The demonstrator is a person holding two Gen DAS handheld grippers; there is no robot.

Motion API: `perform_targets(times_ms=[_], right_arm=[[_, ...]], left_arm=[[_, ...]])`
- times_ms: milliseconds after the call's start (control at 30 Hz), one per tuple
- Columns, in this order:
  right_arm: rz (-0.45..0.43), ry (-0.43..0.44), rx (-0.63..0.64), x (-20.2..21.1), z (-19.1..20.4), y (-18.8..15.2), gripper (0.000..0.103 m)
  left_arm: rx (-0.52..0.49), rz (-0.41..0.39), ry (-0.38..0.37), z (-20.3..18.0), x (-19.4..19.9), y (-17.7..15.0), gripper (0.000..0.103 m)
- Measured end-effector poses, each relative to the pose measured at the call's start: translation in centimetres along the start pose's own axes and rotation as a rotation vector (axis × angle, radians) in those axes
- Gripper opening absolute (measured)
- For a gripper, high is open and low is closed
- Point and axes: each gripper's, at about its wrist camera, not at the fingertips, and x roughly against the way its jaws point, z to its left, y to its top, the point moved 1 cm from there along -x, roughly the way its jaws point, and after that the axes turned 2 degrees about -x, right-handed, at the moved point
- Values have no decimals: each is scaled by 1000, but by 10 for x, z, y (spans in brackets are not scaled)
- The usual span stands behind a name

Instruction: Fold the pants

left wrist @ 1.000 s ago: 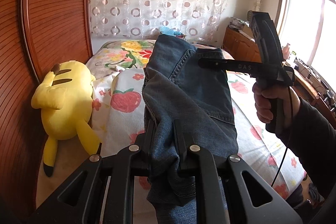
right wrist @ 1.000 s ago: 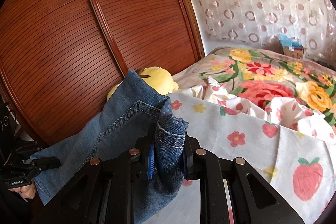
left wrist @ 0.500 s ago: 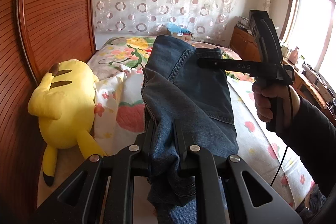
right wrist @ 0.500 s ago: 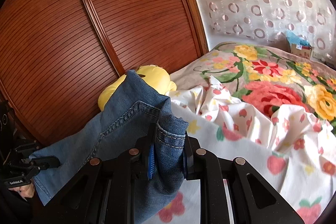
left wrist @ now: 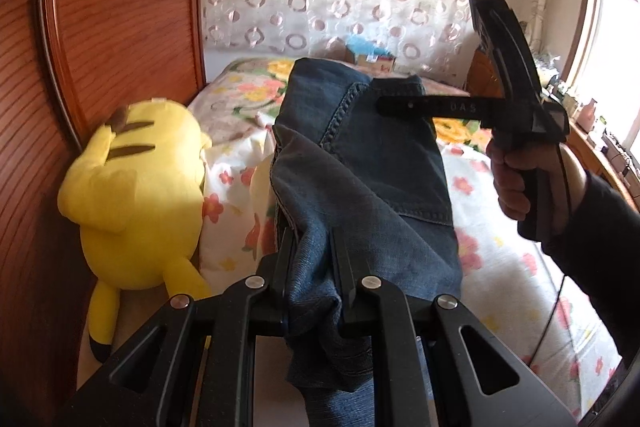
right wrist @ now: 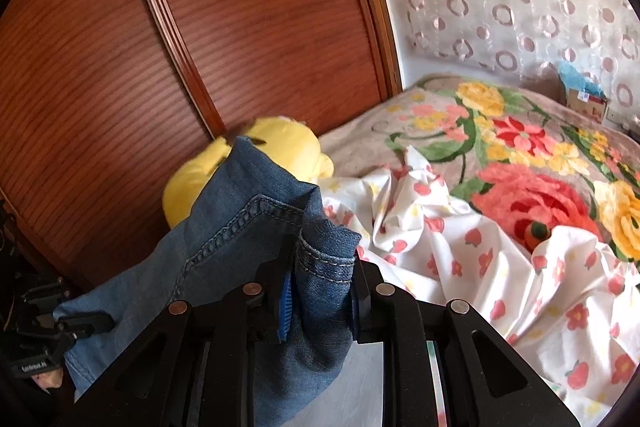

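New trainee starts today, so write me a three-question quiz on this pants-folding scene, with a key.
1. True or false: the blue denim jeans lie spread flat on the floral-sheeted bed.
2. What lies beside the reddish wooden wardrobe? A) yellow plush toy B) red pillow C) black bag
3. What is clamped in the left gripper?
Key: 1 false, they are held up above the bed. 2 A. 3 the jeans.
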Motion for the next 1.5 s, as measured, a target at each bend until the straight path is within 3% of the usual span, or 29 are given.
perform_targets(times_ms=[100, 200, 233, 400, 533, 567, 633, 767, 1000, 1133, 1500], right_arm=[[42, -36, -16, -24, -7, 1, 30], [29, -75, -54, -29, -14, 7, 46], [8, -112, -68, -26, -15, 9, 48], [-75, -136, -43, -3, 0, 16, 48], [-139, -164, 47, 19, 21, 10, 48], [-138, -144, 56, 20, 25, 7, 48], [-115, -104, 61, 18, 29, 1, 48], [-65, -108, 75, 6, 33, -15, 46], [-18, -120, 49, -3, 22, -13, 46], [25, -178, 53, -16, 20, -14, 46], [-9, -193, -14, 29, 30, -29, 46]], left_arm=[[30, 29, 18, 9, -13, -7, 16], [45, 41, 15, 12, -16, -12, 18], [51, 44, 14, 13, -17, -13, 18], [68, 44, 19, 16, -13, -10, 24], [58, 15, 63, 17, -3, -5, 40], [57, -11, 72, 17, 4, -4, 49], [52, -31, 67, 18, 10, -4, 53], [29, -44, 83, 11, 17, -6, 80], [23, -18, 70, 8, 12, -13, 83], [19, -4, 74, 3, 10, -18, 82], [-11, -43, 78, -17, 28, -25, 82]])
